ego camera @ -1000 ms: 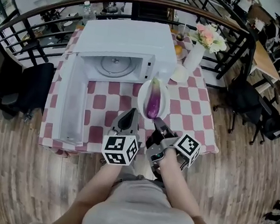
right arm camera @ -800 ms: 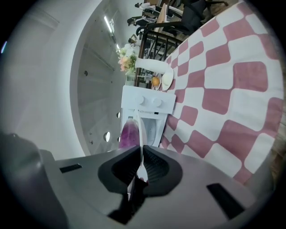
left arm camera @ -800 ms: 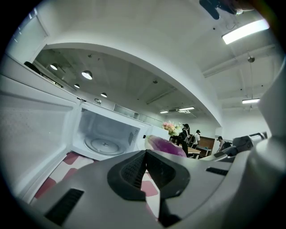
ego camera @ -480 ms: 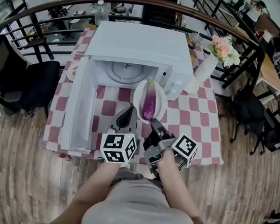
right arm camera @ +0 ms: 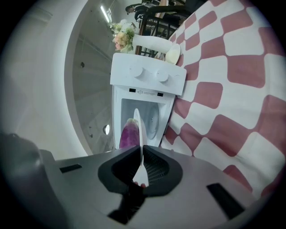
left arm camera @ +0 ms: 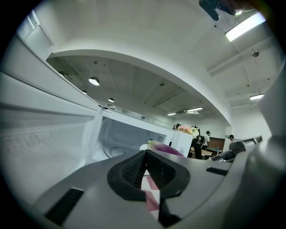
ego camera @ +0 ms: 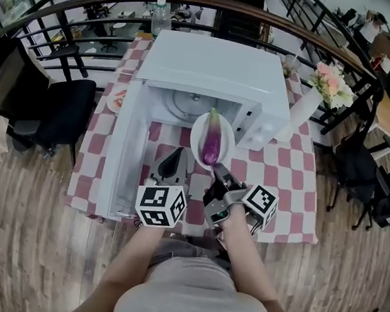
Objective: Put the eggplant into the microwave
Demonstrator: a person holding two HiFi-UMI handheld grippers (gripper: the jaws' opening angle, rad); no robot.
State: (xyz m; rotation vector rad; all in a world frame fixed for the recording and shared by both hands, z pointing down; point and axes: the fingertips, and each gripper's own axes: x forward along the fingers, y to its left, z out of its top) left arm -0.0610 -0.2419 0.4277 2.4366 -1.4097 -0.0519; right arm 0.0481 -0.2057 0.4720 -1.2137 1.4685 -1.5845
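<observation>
right gripper clamped on near rim of round white plate, w/ long purple eggplant lying on it, at the mouth of the open white microwave on red-white checked tabletop. left gripper jaws together, nothing btwn them, beside the swung-open microwave door.

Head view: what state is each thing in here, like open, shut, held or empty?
microwave door: swung fully open.
microwave: cavity looks empty.
eggplant: lying on the plate.
plate: gripped at its rim.
right gripper: shut on plate.
left gripper: shut, holding nothing.
</observation>
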